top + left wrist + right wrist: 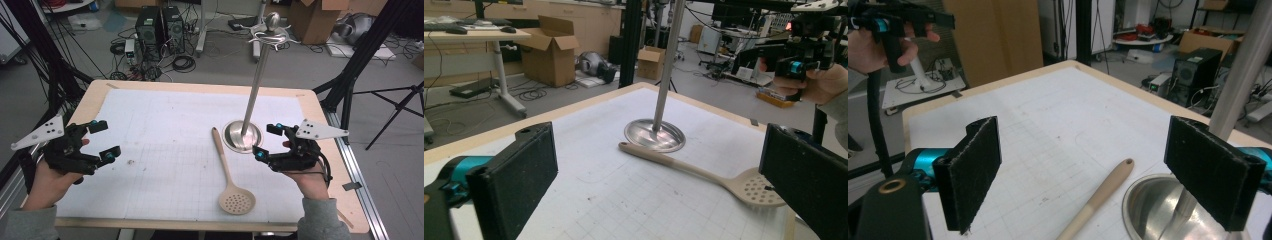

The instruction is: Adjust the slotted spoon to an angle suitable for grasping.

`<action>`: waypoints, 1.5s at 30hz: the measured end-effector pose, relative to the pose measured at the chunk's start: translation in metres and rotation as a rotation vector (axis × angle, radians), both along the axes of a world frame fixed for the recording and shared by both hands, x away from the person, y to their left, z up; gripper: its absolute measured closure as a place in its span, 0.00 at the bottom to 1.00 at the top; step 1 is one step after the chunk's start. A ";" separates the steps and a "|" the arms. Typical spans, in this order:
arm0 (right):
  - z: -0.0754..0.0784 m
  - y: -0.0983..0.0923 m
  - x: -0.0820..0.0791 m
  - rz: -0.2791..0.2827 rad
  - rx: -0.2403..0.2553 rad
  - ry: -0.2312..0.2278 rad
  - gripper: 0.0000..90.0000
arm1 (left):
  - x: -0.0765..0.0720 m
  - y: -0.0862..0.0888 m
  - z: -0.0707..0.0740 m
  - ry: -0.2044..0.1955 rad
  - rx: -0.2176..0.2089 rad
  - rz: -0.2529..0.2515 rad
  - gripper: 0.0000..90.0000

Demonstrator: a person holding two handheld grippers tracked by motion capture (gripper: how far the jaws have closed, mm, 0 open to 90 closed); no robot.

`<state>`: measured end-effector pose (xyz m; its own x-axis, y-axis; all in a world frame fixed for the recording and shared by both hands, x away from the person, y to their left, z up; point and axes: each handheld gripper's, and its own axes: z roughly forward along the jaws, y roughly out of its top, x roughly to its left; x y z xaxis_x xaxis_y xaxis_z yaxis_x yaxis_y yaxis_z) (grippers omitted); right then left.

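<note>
High view: the left gripper [102,140] sits at the left edge of the table [90,100], held in the person's left hand [47,182], jaws spread wide with nothing between them. The right gripper [265,141] sits at the right side, held in the right hand [312,182], jaws likewise wide apart and empty. Both point inward across the table, toward each other.

The slotted spoon [231,175] lies flat on the white grid mat [165,130], between the two grippers and nearer the right one. Its long axis runs roughly from the far side toward the person, tilted slightly right at the near end. The handle tip points away from the person and ends just beside the round steel base [235,140] of the stand; contact cannot be confirmed. The perforated bowl points toward the near table edge.

The steel pole [257,85] rises from the base, topped by a ball and hooks.

Left gripper view: the right-hand jaw covers part of the spoon's bowl. Right gripper view: the handle [1098,197] is cut off by the lower frame edge, and a jaw hides part of the base.

The mat covers most of the light wooden table. Beyond it: grey floor, computer towers [160,27], loose cables, cardboard boxes [320,17] and black tripod legs [395,110].
</note>
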<state>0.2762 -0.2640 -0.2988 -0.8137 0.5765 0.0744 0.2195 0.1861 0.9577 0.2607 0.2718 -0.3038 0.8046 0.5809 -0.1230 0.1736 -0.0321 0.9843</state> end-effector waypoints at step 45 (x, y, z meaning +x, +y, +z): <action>-0.068 0.024 0.026 0.078 -0.164 0.132 1.00 | -0.001 0.000 -0.012 0.020 0.053 0.008 0.03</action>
